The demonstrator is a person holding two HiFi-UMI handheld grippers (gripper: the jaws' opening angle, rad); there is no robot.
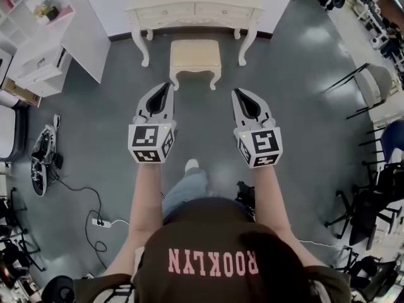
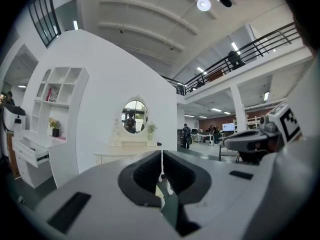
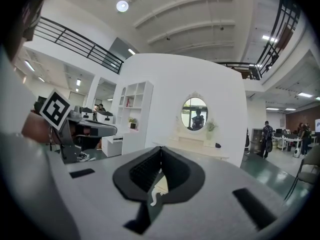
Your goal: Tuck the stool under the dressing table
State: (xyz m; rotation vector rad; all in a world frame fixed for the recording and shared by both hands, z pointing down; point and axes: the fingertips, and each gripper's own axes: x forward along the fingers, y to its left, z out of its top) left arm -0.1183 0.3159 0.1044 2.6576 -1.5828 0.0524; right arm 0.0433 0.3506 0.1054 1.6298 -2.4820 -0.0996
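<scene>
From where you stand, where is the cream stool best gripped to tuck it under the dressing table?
Probably the near seat edge of the stool, from your side: it faces you squarely, in line with the gap under the dressing table.

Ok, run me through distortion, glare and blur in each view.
Head view: sharp, with soft glare patches on the floor. Left gripper view: heavy fisheye, black corners, the white wall bows. Right gripper view: same fisheye; ceiling lamp blooms.
</scene>
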